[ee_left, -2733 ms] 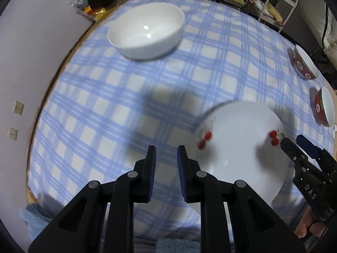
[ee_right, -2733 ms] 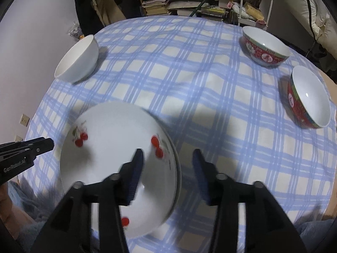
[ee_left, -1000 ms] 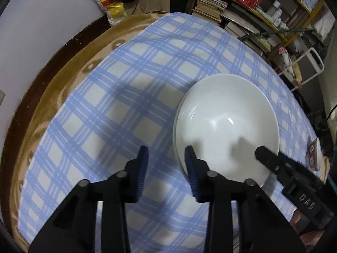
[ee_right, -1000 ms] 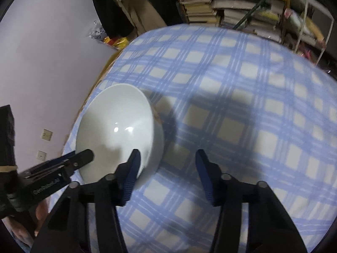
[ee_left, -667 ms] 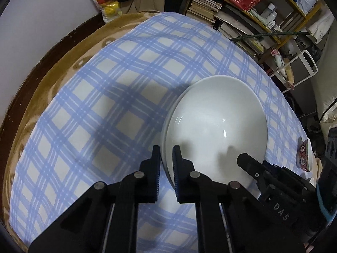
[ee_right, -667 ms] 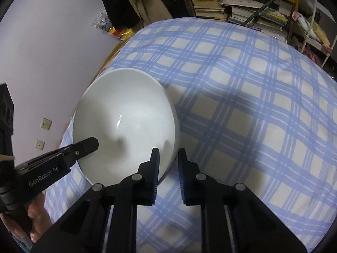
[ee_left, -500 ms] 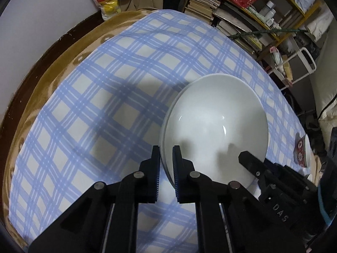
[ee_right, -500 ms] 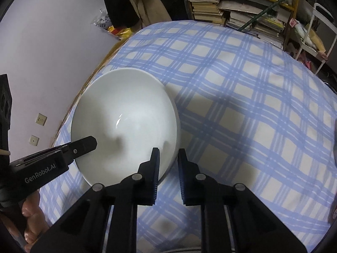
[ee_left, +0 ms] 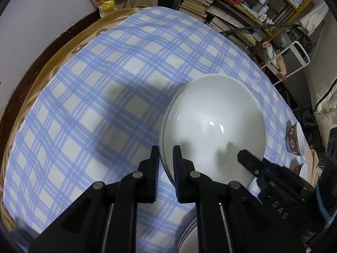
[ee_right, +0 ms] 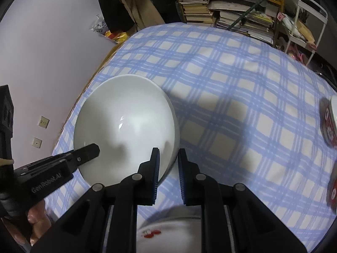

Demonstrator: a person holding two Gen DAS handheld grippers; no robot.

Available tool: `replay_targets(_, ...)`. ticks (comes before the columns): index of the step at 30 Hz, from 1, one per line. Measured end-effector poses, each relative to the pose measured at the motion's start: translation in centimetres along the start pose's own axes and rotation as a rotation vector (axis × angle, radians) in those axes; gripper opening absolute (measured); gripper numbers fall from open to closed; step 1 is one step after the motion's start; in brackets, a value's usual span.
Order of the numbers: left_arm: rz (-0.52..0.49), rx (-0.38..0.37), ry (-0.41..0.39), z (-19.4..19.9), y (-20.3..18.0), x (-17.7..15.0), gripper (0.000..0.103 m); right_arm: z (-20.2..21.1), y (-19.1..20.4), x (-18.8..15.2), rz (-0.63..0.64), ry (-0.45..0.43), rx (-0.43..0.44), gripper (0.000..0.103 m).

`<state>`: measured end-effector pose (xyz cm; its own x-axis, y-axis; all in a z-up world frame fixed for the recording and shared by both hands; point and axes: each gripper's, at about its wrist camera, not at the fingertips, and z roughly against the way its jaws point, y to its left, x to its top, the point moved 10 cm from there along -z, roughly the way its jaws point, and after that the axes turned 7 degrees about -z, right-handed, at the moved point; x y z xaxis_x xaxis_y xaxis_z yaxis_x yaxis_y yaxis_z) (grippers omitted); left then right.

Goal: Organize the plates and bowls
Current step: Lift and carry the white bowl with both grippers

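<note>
A large white bowl (ee_left: 212, 126) hangs above the blue-checked tablecloth (ee_left: 88, 109), carried by both grippers. My left gripper (ee_left: 165, 154) is shut on its left rim, one pad inside and one outside. On the opposite rim my right gripper (ee_right: 168, 158) is shut in the same way. In the right wrist view the bowl (ee_right: 126, 130) fills the left middle and the left gripper (ee_right: 84, 154) comes in from the left. A white plate with red cherries (ee_right: 168, 232) lies below, at the bottom edge. In the left wrist view a stack of plates (ee_left: 187, 238) shows its rims there.
Two red-patterned bowls (ee_left: 294, 139) (ee_left: 301, 168) stand at the table's right edge, also seen as red bowls (ee_right: 328, 120) (ee_right: 332, 191). Bookshelves (ee_right: 231, 6) and a white cart (ee_right: 305, 21) stand behind the table. A wall (ee_right: 42, 63) runs along the left. A hand (ee_right: 33, 217) holds the left gripper.
Both grippers closed on the white bowl's rim and lifted it off the cloth, carrying it toward the near side. The cherry plate has come into view beneath.
</note>
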<state>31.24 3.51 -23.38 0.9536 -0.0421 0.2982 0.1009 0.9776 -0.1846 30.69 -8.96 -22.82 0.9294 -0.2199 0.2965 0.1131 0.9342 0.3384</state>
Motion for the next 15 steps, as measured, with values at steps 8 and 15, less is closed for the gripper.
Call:
replay_targets(8, -0.008, 0.04, 0.017, -1.0, 0.2, -2.5, 0.012, -1.6, -1.1, -3.0, -0.031, 0.062, 0.021, 0.018)
replay_targets(15, -0.019, 0.065, 0.024, -1.8, 0.5, -3.4, 0.012, -2.5, -1.3, -4.0, -0.025, 0.058, 0.034, 0.019)
